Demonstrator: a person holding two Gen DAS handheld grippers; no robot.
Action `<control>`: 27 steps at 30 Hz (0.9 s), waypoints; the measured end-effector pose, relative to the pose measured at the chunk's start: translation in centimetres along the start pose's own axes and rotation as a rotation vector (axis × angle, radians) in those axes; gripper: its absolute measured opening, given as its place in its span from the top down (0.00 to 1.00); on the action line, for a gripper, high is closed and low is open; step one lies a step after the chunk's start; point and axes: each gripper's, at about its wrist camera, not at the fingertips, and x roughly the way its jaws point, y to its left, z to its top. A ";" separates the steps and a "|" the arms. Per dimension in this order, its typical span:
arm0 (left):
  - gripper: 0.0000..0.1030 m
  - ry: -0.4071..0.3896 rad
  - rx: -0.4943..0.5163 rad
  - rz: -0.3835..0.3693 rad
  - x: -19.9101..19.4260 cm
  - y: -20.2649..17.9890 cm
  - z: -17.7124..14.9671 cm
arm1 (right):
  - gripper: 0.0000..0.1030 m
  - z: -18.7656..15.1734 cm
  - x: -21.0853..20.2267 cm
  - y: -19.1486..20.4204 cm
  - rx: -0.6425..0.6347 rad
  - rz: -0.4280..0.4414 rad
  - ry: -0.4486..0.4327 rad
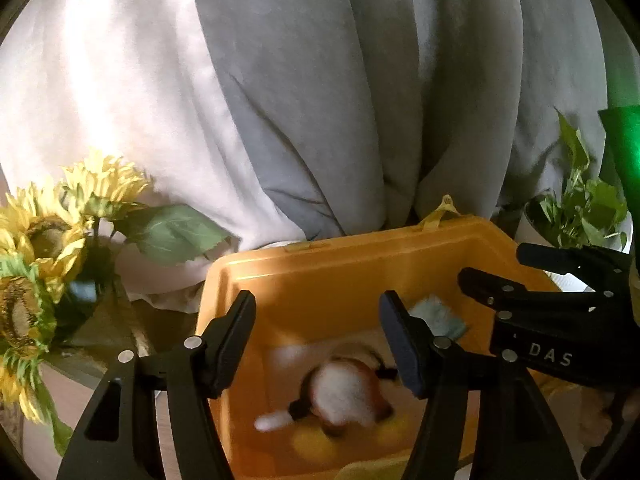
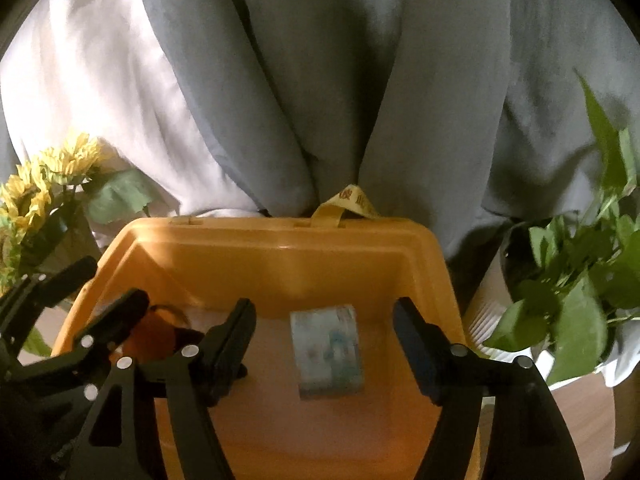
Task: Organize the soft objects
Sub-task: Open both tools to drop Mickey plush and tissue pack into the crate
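Note:
An orange plastic bin stands in front of me. In the left wrist view a brown and white plush toy lies inside it, blurred, below my open, empty left gripper. A pale blue tissue pack lies on the bin floor. My right gripper is open and empty above the pack. The right gripper shows at the right of the left wrist view, and the left gripper shows at the left of the right wrist view, partly hiding the plush toy.
Grey and white curtains hang behind the bin. Artificial sunflowers stand at the left. A leafy green plant in a white pot stands at the right. A yellow strap sticks up at the bin's far rim.

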 end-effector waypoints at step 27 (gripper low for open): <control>0.23 -0.097 -0.084 0.040 -14.0 0.1 -1.9 | 0.30 -3.7 -14.3 1.9 0.025 -0.036 -0.167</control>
